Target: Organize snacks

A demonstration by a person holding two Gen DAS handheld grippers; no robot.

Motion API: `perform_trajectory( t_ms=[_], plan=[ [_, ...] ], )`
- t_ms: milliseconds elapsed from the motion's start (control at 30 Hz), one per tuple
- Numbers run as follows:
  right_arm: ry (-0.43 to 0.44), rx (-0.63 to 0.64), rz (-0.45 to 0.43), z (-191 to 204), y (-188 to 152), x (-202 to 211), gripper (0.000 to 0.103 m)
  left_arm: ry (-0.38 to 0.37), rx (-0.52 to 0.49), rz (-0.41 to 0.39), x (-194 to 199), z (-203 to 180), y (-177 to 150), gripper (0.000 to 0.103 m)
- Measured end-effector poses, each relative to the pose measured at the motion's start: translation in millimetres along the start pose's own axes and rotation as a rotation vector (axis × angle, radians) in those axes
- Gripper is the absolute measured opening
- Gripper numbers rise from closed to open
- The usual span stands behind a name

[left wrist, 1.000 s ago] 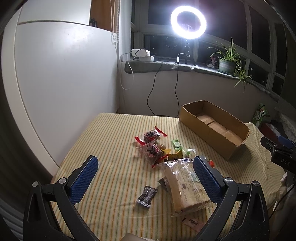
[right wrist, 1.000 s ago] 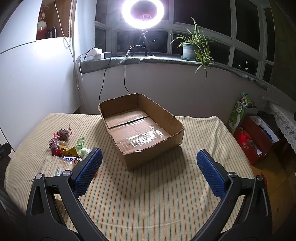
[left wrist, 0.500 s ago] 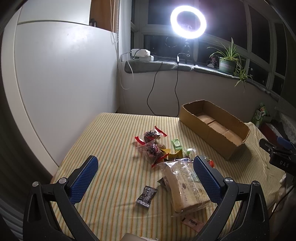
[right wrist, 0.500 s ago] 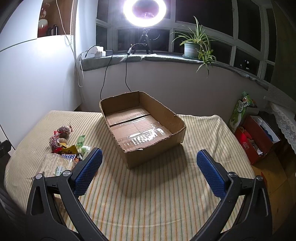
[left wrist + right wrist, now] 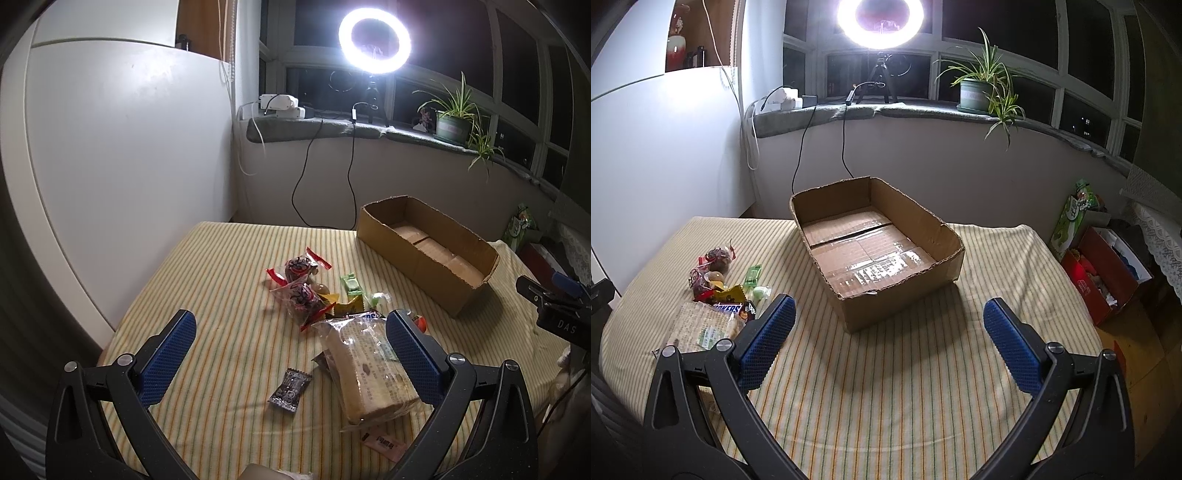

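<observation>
a ring light [image 5: 374, 40] on the windowsill is the one strong source, blown out to white in both views against black window panes, and it throws glare on the taped floor of the cardboard box [image 5: 875, 269]. the box casts a soft shadow toward the camera on the striped cloth [image 5: 886, 387]. fisheye distortion bends walls and window frames, corners fall off to black, and focus is sharp.

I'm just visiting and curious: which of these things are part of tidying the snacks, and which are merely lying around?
For the job: snack pile, bread pack, small dark candy, empty box.

Just there: ring light, potted plant, cables, red bin beside the table.
</observation>
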State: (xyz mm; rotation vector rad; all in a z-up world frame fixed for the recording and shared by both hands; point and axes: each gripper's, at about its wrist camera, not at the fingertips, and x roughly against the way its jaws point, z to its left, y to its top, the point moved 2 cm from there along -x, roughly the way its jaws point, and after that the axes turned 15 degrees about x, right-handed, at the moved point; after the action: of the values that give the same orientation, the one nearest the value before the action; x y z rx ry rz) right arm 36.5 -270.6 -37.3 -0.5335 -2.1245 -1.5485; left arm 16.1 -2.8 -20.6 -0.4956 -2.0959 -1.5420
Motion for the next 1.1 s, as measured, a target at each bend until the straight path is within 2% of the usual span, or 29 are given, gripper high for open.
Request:
perform_trajectory(
  t_ms=[433, 733, 900, 1067, 1100],
  plan=[
    [0.017, 0.005, 0.016, 2, -2, -6, 0.103, -0.002, -0.002, 0.012, -6, -1, -4, 0.102],
    [0.053, 0.018, 0.026, 8, -2, -13, 0.103, -0.018, 0.010, 0.049, -14, 2, -9, 0.102],
    [0.127, 0.030, 0.036, 16, -2, -21, 0.103, -0.053, 0.042, 0.103, -24, 6, -15, 0.102],
    [0.279, 0.022, 0.054, 30, -3, -32, 0.103, -0.111, 0.092, 0.175, -33, 13, -24, 0.101],
    [0.315, 0.017, 0.059, 34, -3, -34, 0.103, -0.124, 0.106, 0.190, -35, 14, -25, 0.098]
  ],
)
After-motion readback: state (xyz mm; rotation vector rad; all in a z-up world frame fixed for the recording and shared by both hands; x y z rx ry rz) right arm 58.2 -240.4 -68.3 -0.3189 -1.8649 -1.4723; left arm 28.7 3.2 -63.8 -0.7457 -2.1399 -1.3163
